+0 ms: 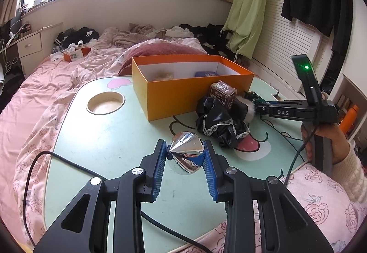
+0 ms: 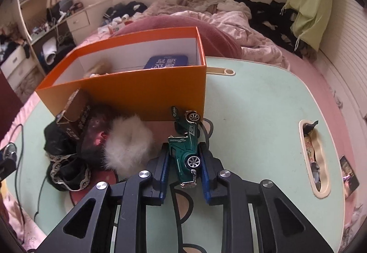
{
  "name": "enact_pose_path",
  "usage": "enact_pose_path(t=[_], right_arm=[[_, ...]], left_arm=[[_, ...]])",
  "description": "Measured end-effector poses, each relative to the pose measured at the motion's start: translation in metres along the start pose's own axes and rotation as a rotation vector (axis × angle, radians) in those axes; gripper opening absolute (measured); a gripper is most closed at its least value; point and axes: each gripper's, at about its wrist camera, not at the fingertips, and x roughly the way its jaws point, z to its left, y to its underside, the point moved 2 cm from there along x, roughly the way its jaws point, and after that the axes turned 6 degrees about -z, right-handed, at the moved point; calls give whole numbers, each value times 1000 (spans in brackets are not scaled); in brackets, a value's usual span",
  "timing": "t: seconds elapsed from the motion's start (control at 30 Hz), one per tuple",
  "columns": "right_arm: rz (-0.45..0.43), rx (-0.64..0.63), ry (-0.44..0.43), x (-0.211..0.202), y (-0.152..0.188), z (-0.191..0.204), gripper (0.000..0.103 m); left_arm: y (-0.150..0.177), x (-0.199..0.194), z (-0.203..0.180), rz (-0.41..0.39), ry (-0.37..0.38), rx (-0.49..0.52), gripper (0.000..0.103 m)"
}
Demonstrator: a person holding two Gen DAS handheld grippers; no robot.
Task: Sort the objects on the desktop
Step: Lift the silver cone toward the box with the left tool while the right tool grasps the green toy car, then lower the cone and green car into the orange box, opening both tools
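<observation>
Cupholder hole [image 1: 105, 103] sits on the far left of the mint-green lap table [image 1: 96, 138], sunk into the top, and a black cable [image 1: 57, 158] snakes across the surface beside it. Moving right, the left gripper [image 1: 185, 154] has its blue pads pressed against both sides of a shiny silver cone-shaped object [image 1: 187, 153], clamped on it just over the tabletop, near the front edge. Behind that stands the open orange box [image 1: 183, 94], white inside, with a blue tin [image 1: 206, 74] and a pale fuzzy item [image 1: 164, 75] resting on its floor. Just right of the box's near wall there's a pile: a brown carton [image 1: 222, 94] leaning on top of black lace-trimmed fabric [image 1: 218, 124], with a white fluffy pom [image 2: 128, 145] tucked against it. Next along, the right gripper [image 2: 184, 158] is closed on a green toy car [image 2: 187, 152], pads squeezing its flanks, the car pointing at the box's near wall with its nose almost touching the orange card. From the left wrist camera you catch that gripper from the side, held in a hand [image 1: 325, 138] in a cream sleeve. Far right, a cream slot [image 2: 315, 158] cut into the table holds a few small bits, too small to make out.
</observation>
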Motion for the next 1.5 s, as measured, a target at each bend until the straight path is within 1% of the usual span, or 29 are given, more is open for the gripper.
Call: enact_pose_path(t=[0.1, 0.2, 0.27, 0.33, 0.43, 0.57, 0.63, 0.67, 0.7, 0.73, 0.77, 0.8, 0.83, 0.87, 0.9, 0.97, 1.0, 1.03, 1.07, 1.13, 1.23, 1.3, 1.4, 1.5], right_arm=[[-63, 41, -32, -22, 1, -12, 23], [-117, 53, -78, -47, -10, -15, 23], [-142, 36, -98, -59, -23, -9, 23], [-173, 5, -95, -66, -41, 1, 23], [-175, -26, -90, -57, -65, 11, 23], [-106, -24, -107, -15, -92, 17, 23], [-67, -23, -108, 11, -101, 18, 23], [-50, -7, -124, 21, -104, 16, 23], [-37, 13, -140, 29, -107, 13, 24], [-21, 43, -155, 35, -108, 10, 27], [-6, 78, -162, 40, -108, 5, 38], [-2, 107, -172, 42, -107, 1, 42], [-16, 117, -181, 40, -106, -1, 43], [-15, 113, -179, 37, -104, -2, 44], [-8, 94, -173, 35, -102, 0, 44], [18, 30, -145, 32, -96, 9, 44], [30, -9, -120, 30, -93, 14, 44], [39, -35, -101, 29, -89, 18, 44], [43, -37, -94, 25, -85, 20, 44], [59, -5, -107, 19, -80, 18, 44], [93, 15, -152, 13, -74, 17, 44], [102, 18, -160, 7, -70, 16, 43], [88, 10, -171, 1, -64, 15, 43], [68, 5, -177, -3, -60, 13, 43]], left_arm=[[-3, -2, 0, -6, 5, -6, 33], [-13, -2, -4, -13, 11, 11, 33], [-29, 0, -11, -31, 13, 48, 33], [-53, 7, -19, -38, 22, 77, 33], [-87, 33, -25, -20, 25, 95, 33], [-114, 85, -18, 46, 19, 63, 33], [-118, 111, -11, 71, 2, 38, 33], [-118, 120, -7, 73, -3, 27, 34], [-117, 129, -3, 84, -13, 16, 37], [-114, 137, 1, 103, -36, 2, 38], [-110, 139, 5, 116, -54, -14, 43], [-106, 139, 7, 121, -50, -28, 50], [-101, 136, 8, 118, -27, -40, 55], [-97, 134, 8, 110, -8, -44, 63], [-94, 131, 9, 104, -2, -42, 68], [-90, 127, 10, 88, -8, -12, 68], [-90, 127, 9, 86, -26, 2, 68], [-90, 126, 9, 85, -41, 12, 68], [-90, 125, 9, 86, -35, 11, 68], [-89, 123, 7, 76, -33, 15, 68], [-86, 122, 2, 74, -46, 53, 69], [-84, 121, -2, 77, -55, 70, 69], [-81, 114, -6, 78, -41, 66, 69], [-79, 107, -6, 90, -9, 51, 69]])
